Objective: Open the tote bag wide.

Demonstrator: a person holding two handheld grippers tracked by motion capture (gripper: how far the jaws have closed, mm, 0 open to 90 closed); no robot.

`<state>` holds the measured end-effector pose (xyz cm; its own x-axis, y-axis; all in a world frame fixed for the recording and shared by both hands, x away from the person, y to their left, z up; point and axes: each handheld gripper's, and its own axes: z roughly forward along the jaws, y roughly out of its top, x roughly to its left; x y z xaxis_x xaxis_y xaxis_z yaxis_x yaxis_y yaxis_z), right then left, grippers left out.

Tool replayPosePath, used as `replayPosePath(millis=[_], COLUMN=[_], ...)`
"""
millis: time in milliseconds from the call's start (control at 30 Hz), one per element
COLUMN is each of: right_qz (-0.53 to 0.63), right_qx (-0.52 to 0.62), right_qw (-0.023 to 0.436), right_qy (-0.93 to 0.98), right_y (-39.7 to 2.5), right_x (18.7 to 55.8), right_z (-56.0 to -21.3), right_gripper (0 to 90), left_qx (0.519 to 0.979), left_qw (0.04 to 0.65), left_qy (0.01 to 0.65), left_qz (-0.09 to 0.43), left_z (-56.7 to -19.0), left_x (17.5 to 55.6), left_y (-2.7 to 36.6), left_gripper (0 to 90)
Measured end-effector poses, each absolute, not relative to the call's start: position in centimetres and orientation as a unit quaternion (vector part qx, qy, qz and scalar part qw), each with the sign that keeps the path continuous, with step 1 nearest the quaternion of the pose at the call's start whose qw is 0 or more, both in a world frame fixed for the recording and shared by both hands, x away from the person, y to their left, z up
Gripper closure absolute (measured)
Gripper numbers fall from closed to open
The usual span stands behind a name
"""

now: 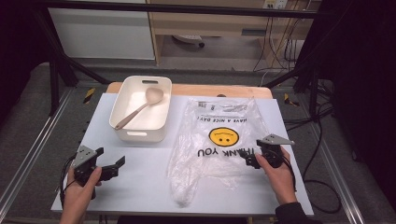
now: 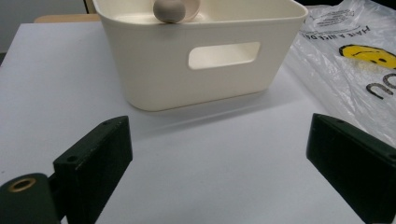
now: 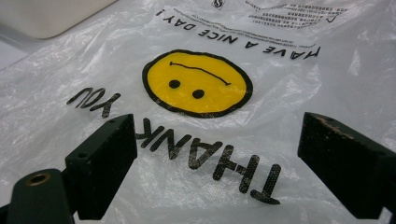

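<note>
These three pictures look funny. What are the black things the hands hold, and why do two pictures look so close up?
A person sits at a white table and holds a grabbing tool in each hand: the left gripper and the right gripper. Each has two black fingers that can pinch. Both are open and hold nothing.

One picture is from a camera up high. The other two come from little cameras riding on the grippers, so they look close up.

On the table are a white bin with a spoon inside, and a flat plastic bag with a yellow smiley. The right gripper's fingers are over the bag.
</note>
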<state>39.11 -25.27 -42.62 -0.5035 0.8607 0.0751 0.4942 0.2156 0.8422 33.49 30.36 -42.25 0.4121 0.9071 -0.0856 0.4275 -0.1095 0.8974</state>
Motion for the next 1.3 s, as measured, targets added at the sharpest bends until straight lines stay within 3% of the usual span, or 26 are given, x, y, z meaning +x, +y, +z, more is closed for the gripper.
replayPosePath(millis=[333,633,1033,1300], right_qz=[0.425,0.424,0.397,0.368], right_qx=[0.46,0.496,0.514,0.55], right_qw=[0.265,0.305,0.276,0.23], right_qy=[0.733,0.694,0.709,0.714], right_y=[-26.5,-30.9,-33.0,-33.5], right_x=[37.8,40.1,45.3,47.7], right_z=[-38.5,-35.3,-39.0,-43.6], right_gripper=[7.5,7.6,11.5,16.9], left_qx=[0.709,0.707,0.704,0.701], left_qw=[0.463,0.461,0.451,0.448], left_qy=[0.47,0.476,0.49,0.496], left_qz=[0.249,0.248,0.246,0.25], left_z=[-42.3,-42.4,-42.8,-42.8], left_x=[33.2,33.0,33.2,33.1], left_y=[29.9,30.0,30.3,30.5], left_gripper=[6.5,6.5,6.6,6.8])
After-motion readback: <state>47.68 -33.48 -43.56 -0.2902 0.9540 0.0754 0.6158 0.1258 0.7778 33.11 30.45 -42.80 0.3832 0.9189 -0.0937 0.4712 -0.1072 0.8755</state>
